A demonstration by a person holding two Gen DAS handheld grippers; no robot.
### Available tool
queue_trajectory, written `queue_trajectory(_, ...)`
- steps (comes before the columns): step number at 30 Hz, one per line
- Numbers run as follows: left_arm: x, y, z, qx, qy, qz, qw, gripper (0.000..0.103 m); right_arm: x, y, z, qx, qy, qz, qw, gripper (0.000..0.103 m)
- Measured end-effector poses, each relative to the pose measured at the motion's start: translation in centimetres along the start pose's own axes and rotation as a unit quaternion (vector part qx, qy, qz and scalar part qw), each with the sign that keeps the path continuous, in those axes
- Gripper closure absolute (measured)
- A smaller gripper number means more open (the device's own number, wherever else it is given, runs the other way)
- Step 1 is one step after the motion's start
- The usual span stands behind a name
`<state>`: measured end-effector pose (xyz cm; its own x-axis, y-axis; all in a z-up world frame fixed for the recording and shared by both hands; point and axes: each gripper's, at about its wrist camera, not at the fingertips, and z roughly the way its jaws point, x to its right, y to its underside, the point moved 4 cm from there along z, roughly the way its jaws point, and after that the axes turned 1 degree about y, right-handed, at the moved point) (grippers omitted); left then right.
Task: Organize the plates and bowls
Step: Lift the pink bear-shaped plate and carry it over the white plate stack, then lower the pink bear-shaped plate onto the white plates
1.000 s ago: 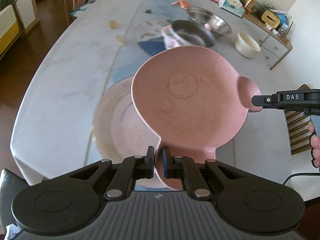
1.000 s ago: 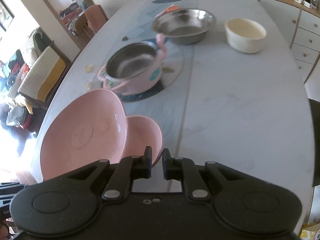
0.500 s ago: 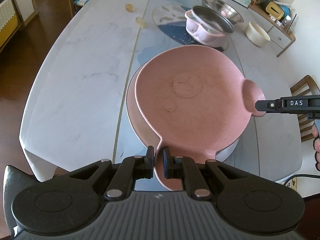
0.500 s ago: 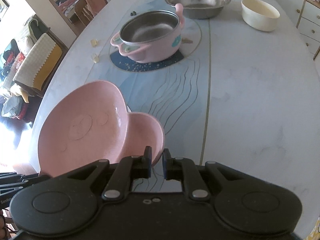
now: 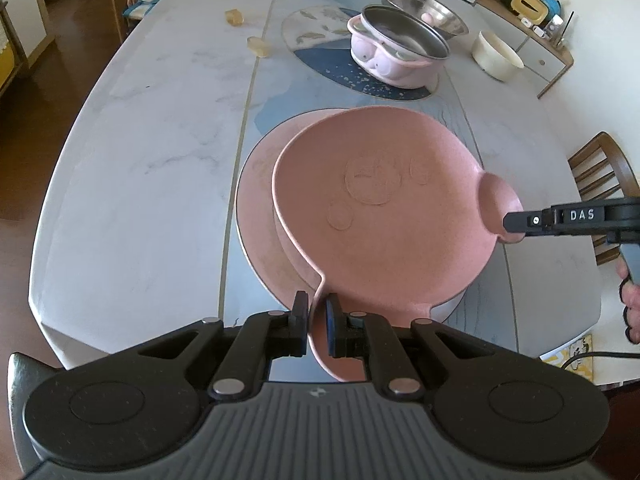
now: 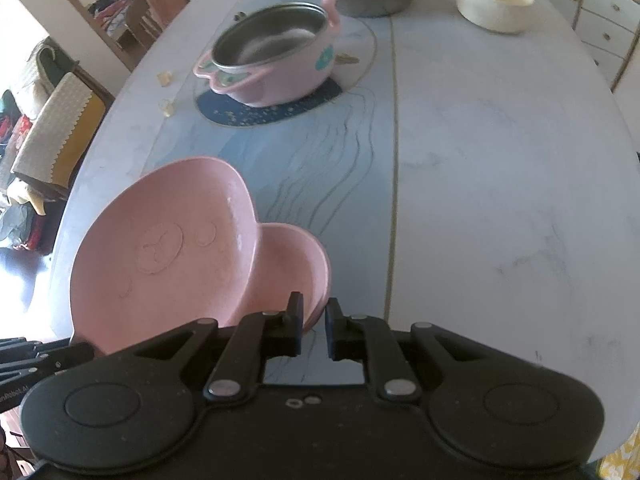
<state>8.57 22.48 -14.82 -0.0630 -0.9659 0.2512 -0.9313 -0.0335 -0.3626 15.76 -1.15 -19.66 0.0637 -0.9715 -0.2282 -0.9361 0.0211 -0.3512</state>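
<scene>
Both hand-held grippers, left (image 5: pixel 317 318) and right (image 6: pixel 314 322), grasp the pink plate (image 5: pixel 384 216) by its ears above another plate (image 5: pixel 260 216); an empty pot (image 5: pixel 394 54) stands behind.

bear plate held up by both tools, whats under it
Under the bear plate lies a round pink plate flat on the table. Only its left part shows; the rest is covered, and a pale rim peeks out near the front.

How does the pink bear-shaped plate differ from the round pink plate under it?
The pink bear-shaped plate has two ear lobes and an embossed face; the round pink plate is plain. The bear-shaped plate is held tilted by both grippers; the round plate lies flat on the table. Both are matte pink.
</scene>
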Motion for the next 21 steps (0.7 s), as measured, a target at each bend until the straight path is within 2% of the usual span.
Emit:
queue_trajectory(9,-0.8,-0.9,0.3,-0.011,0.003,-0.013,0.9998,0.094,-0.3,0.0,-0.2,0.004,-0.003,-0.005,1.000,0.090)
queue_trajectory(16,-1.1,-0.1,-0.3,-0.020,-0.004,-0.007,0.9998,0.094,-0.8,0.4,-0.3,-0.010,-0.015,-0.016,1.000,0.089)
queue_trajectory(21,-1.9,0.7,0.1,-0.030,-0.003,-0.025,0.9992,0.094,-1.4,0.7,-0.6,-0.015,-0.024,-0.039,0.999,0.089)
